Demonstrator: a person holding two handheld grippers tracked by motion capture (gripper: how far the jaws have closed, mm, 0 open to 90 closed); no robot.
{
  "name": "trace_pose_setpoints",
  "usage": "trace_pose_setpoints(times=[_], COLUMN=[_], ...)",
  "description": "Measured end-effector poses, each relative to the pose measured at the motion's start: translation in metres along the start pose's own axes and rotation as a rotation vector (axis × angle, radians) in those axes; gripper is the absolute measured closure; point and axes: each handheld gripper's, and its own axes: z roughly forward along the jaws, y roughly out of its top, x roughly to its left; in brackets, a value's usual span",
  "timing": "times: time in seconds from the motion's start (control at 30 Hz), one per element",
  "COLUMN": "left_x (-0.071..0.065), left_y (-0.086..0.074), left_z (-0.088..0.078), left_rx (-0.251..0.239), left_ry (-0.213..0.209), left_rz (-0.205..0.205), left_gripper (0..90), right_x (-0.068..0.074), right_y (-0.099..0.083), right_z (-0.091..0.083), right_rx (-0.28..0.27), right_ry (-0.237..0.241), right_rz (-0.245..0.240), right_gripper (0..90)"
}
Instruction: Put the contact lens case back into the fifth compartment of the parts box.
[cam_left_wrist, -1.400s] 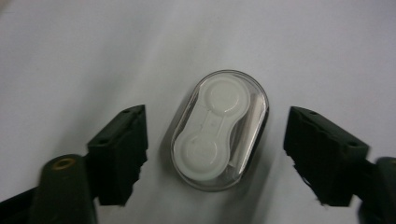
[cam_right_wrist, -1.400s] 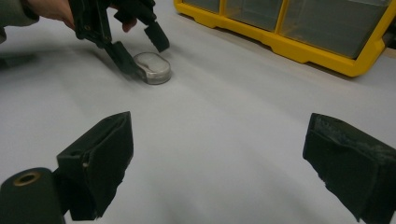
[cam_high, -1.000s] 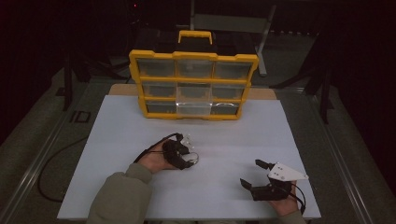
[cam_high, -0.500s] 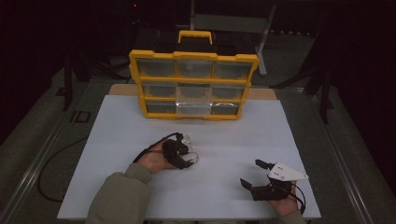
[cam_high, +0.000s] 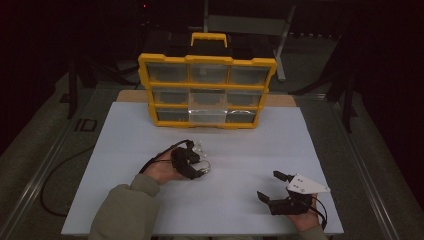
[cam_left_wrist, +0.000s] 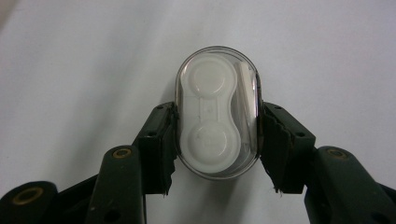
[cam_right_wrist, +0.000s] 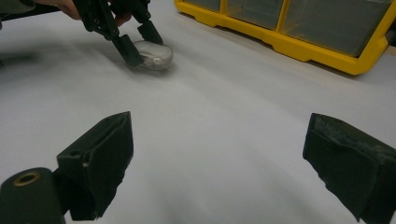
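Observation:
A clear oval case (cam_left_wrist: 217, 119) with a white two-cup lens holder inside lies on the white board. My left gripper (cam_left_wrist: 217, 140) is shut on it, one black pad pressed to each long side. In the high view the left gripper (cam_high: 199, 165) sits left of centre with the case (cam_high: 204, 168) at its tips. From the right gripper view, the same case (cam_right_wrist: 156, 53) rests on the board between the left gripper's fingers (cam_right_wrist: 123, 46). My right gripper (cam_high: 267, 185) rests near the front right, jaws wide open with nothing between them (cam_right_wrist: 219, 158).
A yellow organiser box (cam_high: 207, 90) with clear drawers and a top handle stands at the back of the white board (cam_high: 250, 145); its lower edge (cam_right_wrist: 303, 42) appears in the right gripper view. A black cable trails off the board's left edge.

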Motion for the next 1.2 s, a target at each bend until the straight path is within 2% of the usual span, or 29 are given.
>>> trace_pose_setpoints(times=[0.4,1.2], left_x=[-0.001,0.003], left_y=[0.003,0.009], left_z=[-0.010,-0.035], left_rx=[-0.002,-0.046], left_ry=[0.006,0.022], left_rz=[0.003,0.004], left_gripper=[49.3,49.4], right_x=[0.000,0.000], right_y=[0.000,0.000], right_z=[0.000,0.001], right_rx=[-0.002,-0.004], right_ry=[0.001,0.003], right_rz=[0.002,0.005], right_gripper=[8.8,8.8])
